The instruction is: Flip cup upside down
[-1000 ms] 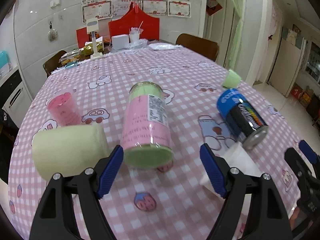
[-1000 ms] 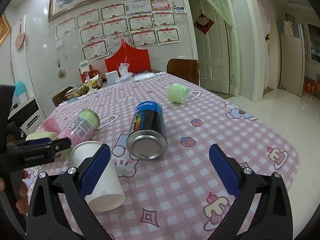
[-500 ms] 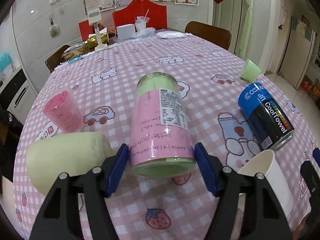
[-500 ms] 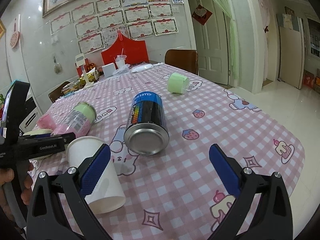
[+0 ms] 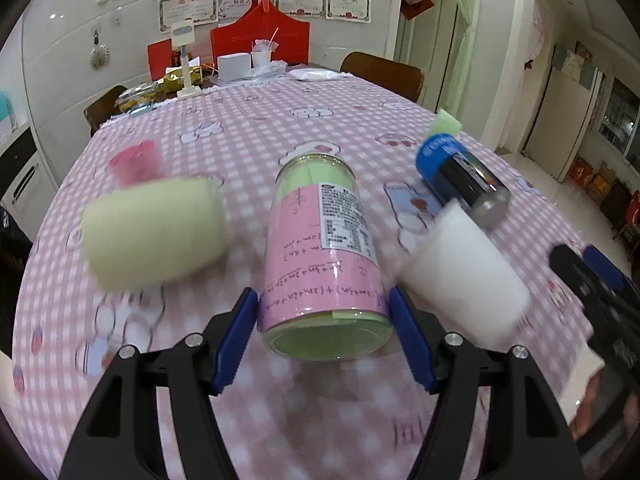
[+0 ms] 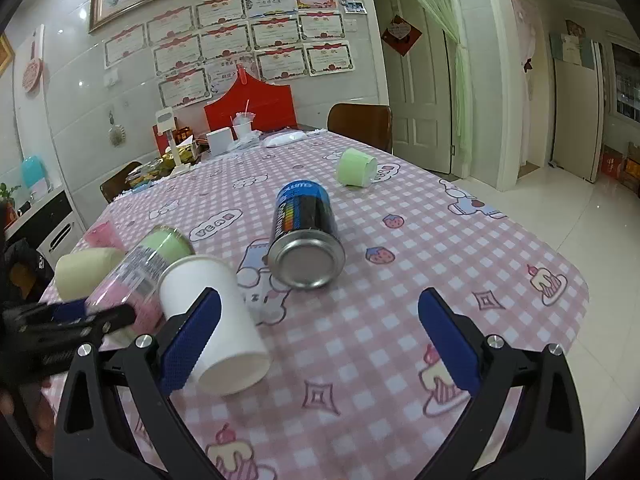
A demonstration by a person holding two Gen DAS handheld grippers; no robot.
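Observation:
My left gripper [image 5: 323, 322] is shut on a clear cup with a pink label and green ends [image 5: 322, 256], gripped near its base and lifted off the tablecloth, tilted away from me. The same cup shows in the right wrist view [image 6: 140, 272], with the left gripper [image 6: 80, 316] at the left edge. A white paper cup [image 6: 214, 316] lies on its side just inside the left finger of my open right gripper [image 6: 320, 342]; it also shows in the left wrist view [image 5: 464, 276].
A pale yellow cup [image 5: 154, 228] and a pink cup [image 5: 134, 160] lie left. A blue and black can [image 6: 306, 240] lies in the middle, a light green cup [image 6: 356, 168] beyond it. Boxes and clutter [image 5: 236, 66] at the far table edge; the table edge [image 6: 560, 264] is at the right.
My left gripper closed on the pink-labelled cup and lifted it from the table. The right gripper stayed open and barely moved.

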